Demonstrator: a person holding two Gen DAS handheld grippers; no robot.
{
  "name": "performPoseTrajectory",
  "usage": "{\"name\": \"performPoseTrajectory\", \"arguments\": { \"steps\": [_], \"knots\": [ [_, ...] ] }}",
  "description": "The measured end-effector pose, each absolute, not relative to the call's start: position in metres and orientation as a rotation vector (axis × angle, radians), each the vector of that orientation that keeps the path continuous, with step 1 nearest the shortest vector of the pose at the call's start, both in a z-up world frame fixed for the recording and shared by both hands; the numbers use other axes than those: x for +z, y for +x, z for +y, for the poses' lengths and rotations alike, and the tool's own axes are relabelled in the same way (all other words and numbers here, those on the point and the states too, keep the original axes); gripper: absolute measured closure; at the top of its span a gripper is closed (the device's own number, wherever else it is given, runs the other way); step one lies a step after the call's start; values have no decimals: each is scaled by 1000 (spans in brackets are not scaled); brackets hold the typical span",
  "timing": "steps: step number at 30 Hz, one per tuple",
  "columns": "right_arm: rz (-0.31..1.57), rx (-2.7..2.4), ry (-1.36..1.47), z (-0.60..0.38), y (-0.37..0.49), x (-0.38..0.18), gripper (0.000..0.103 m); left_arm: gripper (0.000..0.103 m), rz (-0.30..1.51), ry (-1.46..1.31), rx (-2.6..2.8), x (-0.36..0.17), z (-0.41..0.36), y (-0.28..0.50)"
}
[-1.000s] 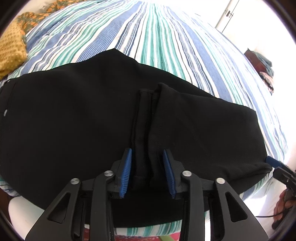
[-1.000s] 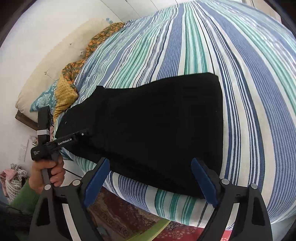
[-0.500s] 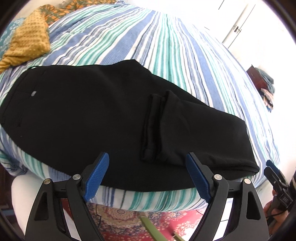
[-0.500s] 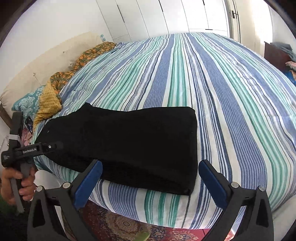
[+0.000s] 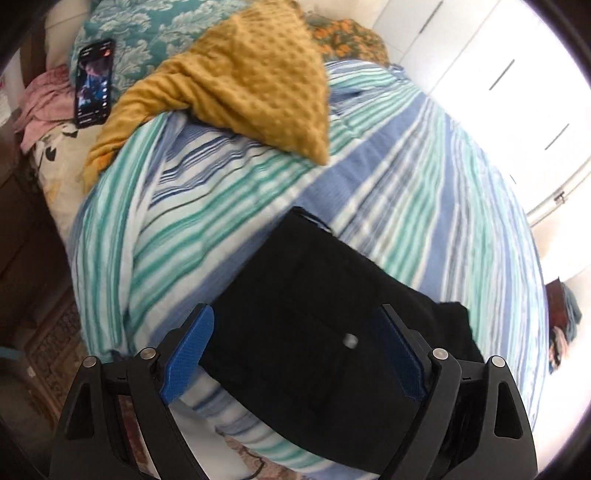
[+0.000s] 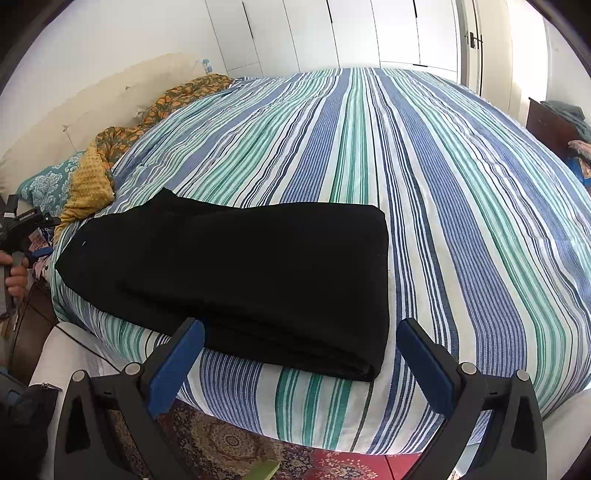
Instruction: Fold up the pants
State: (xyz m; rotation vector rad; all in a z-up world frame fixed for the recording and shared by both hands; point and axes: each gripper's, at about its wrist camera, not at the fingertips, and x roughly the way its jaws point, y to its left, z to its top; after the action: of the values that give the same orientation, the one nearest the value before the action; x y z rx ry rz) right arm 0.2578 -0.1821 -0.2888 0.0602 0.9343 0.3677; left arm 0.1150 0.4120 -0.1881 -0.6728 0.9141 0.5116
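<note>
The black pants [image 6: 258, 266] lie folded over in a long flat stack near the front edge of the striped bed [image 6: 461, 177]. My right gripper [image 6: 301, 325] is open, its fingers apart over the stack's near right corner and not touching the cloth. In the left wrist view the pants' waist end [image 5: 314, 295], with a small pale button [image 5: 349, 340], lies under my left gripper [image 5: 295, 312]. Its jaws are opening; the cloth shows between the blue pads [image 5: 188, 350], which do not press on it. A hand [image 6: 16, 275] holds that gripper at the left edge.
A mustard blanket [image 5: 240, 85], a teal pillow [image 5: 147, 33] and a phone [image 5: 94, 83] lie at the head of the bed. A patterned rug [image 6: 229, 443] covers the floor below the bed edge. White wardrobe doors [image 6: 332, 33] stand behind; a dark dresser [image 6: 550, 125] is at the right.
My left gripper let go of the folded leg ends, opened wide and swung left to the waist end, rolling as it went. My right gripper opened wider and drew back a little.
</note>
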Motion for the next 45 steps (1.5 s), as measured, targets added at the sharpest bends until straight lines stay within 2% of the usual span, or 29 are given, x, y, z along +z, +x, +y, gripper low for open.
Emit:
{"name": "performPoseTrajectory", "arguments": {
  "steps": [6,11,17,29,40,41,42,43,44,45],
  "knots": [
    [957,387,27,-173,255,-293,0,10,1049,-684,455,-238,419,146],
    [975,392,4,-168,253,-296,0,4,1102,-542,466,-254,402,162],
    [981,392,-5,-167,253,-300,0,1,1171,-614,409,-277,419,173],
    [978,393,-3,-166,252,-299,0,1,1304,-496,424,-281,402,216],
    [978,394,8,-167,251,-298,0,1,1320,-284,512,-264,365,247],
    [978,394,9,-167,251,-298,0,2,1319,-247,523,-262,359,251],
    [978,394,10,-167,251,-298,0,11,1320,-223,518,-259,352,255],
    [978,394,12,-167,251,-298,0,24,1326,-211,502,-256,345,260],
    [978,395,14,-167,251,-298,0,33,1332,-203,496,-253,340,264],
    [977,397,17,-166,251,-297,0,54,1342,-188,498,-249,334,269]
  ]
}}
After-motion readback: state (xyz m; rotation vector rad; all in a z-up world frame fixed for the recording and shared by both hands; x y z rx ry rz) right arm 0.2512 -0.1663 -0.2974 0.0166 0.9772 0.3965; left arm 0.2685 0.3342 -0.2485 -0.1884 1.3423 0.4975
